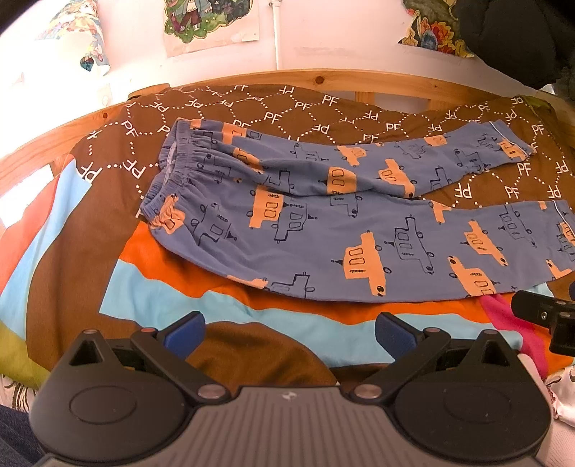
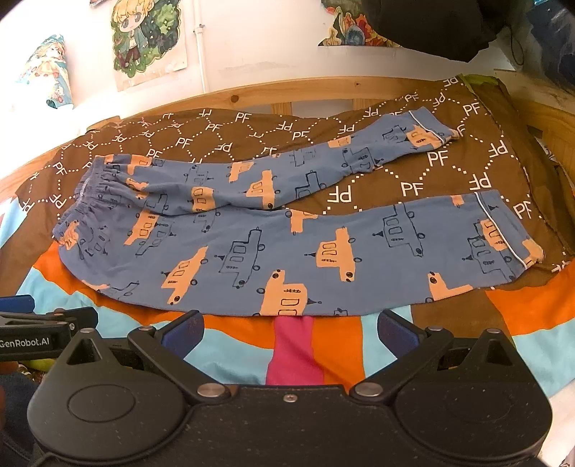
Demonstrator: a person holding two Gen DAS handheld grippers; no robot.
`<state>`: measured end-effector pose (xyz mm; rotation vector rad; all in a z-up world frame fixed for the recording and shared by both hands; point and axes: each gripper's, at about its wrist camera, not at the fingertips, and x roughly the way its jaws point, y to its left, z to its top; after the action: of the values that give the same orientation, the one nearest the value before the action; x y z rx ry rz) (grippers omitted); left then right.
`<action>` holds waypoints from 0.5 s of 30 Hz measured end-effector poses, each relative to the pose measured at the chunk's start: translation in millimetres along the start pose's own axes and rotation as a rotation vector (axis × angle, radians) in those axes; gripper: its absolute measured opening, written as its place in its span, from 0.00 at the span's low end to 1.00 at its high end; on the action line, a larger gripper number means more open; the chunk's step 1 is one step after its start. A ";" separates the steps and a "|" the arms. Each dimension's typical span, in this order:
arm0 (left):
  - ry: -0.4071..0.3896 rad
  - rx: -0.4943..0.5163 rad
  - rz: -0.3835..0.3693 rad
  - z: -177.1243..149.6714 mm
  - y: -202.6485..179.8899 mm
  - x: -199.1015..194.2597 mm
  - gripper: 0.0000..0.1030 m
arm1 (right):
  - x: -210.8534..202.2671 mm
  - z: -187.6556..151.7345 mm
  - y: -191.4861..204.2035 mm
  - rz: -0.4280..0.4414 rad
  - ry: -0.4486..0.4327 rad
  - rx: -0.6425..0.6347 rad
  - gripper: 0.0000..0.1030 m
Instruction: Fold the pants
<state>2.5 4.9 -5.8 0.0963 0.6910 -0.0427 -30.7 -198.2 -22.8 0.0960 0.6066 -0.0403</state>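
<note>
Blue pants (image 1: 323, 222) printed with orange and outlined cars lie flat on the bed, waistband (image 1: 169, 172) to the left, two legs spread apart to the right. They also show in the right wrist view (image 2: 287, 244), with both cuffs (image 2: 503, 230) at the right. My left gripper (image 1: 289, 332) is open and empty, hovering above the bedcover just in front of the near leg. My right gripper (image 2: 289, 332) is open and empty, just in front of the near leg's lower edge. Neither touches the pants.
The bed has a brown, orange and light blue patterned cover (image 1: 251, 316) and a wooden frame (image 1: 251, 77) at the back. A white wall with posters (image 2: 147, 39) stands behind. A dark object (image 2: 431, 25) hangs top right. The left gripper shows at the left edge of the right wrist view (image 2: 43, 323).
</note>
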 end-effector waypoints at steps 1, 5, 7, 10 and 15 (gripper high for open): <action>0.002 -0.001 0.000 -0.2 0.0 0.2 1.00 | 0.0 0.5 0.3 -0.001 0.001 -0.001 0.99; 0.015 -0.008 -0.002 0.9 0.6 1.6 1.00 | 0.3 0.5 1.8 0.004 0.006 -0.006 0.99; 0.027 -0.016 -0.005 1.3 1.7 2.8 1.00 | 3.0 2.3 0.9 0.004 0.008 -0.009 0.99; 0.047 -0.027 -0.009 3.7 3.3 5.3 1.00 | 6.6 6.0 1.8 0.005 0.009 -0.013 0.99; 0.063 -0.017 -0.031 18.6 7.6 10.7 1.00 | 15.4 25.7 0.3 0.082 0.021 -0.063 0.99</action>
<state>23.1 10.5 2.2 0.0706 0.7555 -0.0634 -3.4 -200.7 -10.5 0.0604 0.6243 0.0594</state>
